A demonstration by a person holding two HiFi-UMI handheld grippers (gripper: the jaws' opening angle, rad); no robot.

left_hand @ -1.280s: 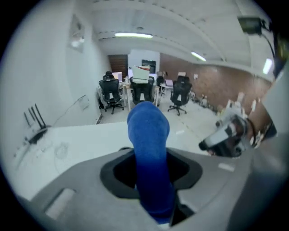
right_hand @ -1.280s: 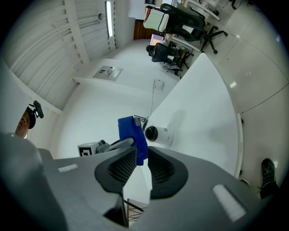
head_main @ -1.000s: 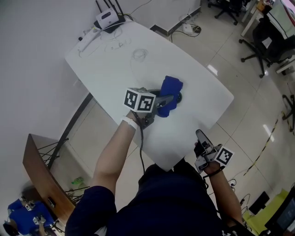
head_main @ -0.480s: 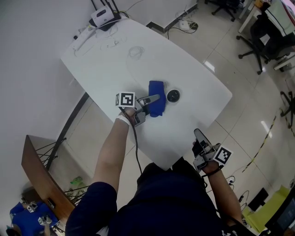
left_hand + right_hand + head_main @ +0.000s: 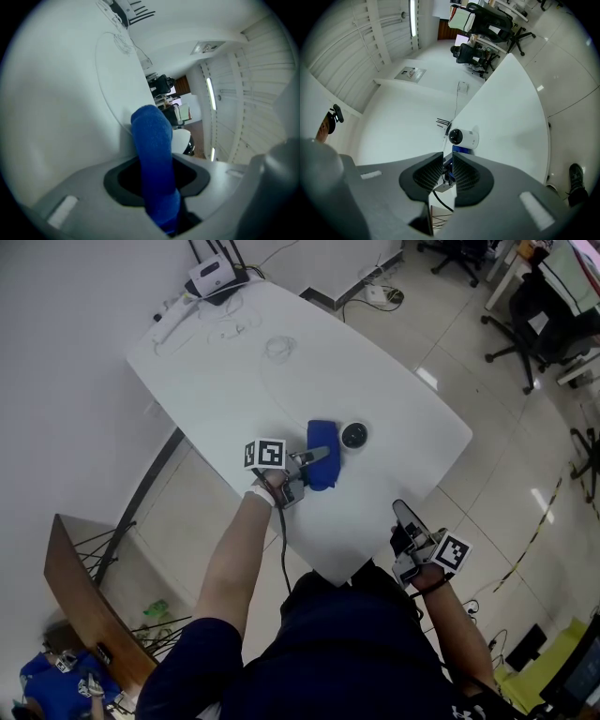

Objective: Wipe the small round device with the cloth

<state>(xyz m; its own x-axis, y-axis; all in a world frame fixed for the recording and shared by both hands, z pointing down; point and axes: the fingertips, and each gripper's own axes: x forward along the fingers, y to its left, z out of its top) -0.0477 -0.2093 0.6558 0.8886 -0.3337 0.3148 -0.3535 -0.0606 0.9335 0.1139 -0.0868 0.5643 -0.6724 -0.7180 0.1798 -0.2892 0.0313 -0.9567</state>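
In the head view, the cloth (image 5: 323,437) has been drawn off the small round device (image 5: 353,435) and lowered onto the counter (image 5: 394,390) just beside it, so one wiping pass is judged done. In the left gripper view, the cloth is clamped tight by the left gripper (image 5: 157,187). In the right gripper view, the jaws of the right gripper (image 5: 447,176) have just been closing to a narrow, empty gap.

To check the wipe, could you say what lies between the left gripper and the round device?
In the head view, the blue cloth, clamped in the left gripper.

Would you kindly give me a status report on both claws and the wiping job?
Left claw shut on blue cloth, beside small round device. Right claw empty, jaws just closing, off the table. Nothing in the way.
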